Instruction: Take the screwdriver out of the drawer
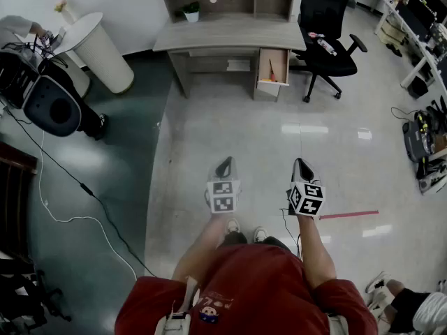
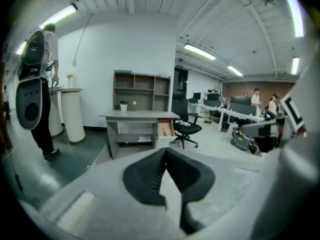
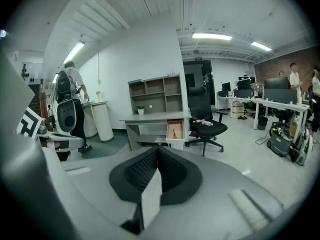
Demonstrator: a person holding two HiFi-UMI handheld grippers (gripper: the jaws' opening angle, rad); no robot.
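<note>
A grey desk (image 1: pixel 230 33) stands far ahead across the floor, with its small drawer (image 1: pixel 272 67) pulled open. Inside lies a thin orange screwdriver (image 1: pixel 272 69), also visible as a small orange streak, the screwdriver (image 3: pixel 174 131), in the right gripper view. The open drawer (image 2: pixel 165 128) shows small in the left gripper view. My left gripper (image 1: pixel 224 165) and right gripper (image 1: pixel 302 165) are held side by side over bare floor, well short of the desk. Both are shut and hold nothing: the left gripper (image 2: pixel 165 151) and right gripper (image 3: pixel 157 150) have their black pads closed together.
A black office chair (image 1: pixel 325 26) stands just right of the drawer. A white round stand (image 1: pixel 105 51) and a person with a backpack (image 1: pixel 49 103) are at the left, with a cable (image 1: pixel 70 187) across the dark floor. Work desks line the right; someone's legs (image 1: pixel 412 306) are at bottom right.
</note>
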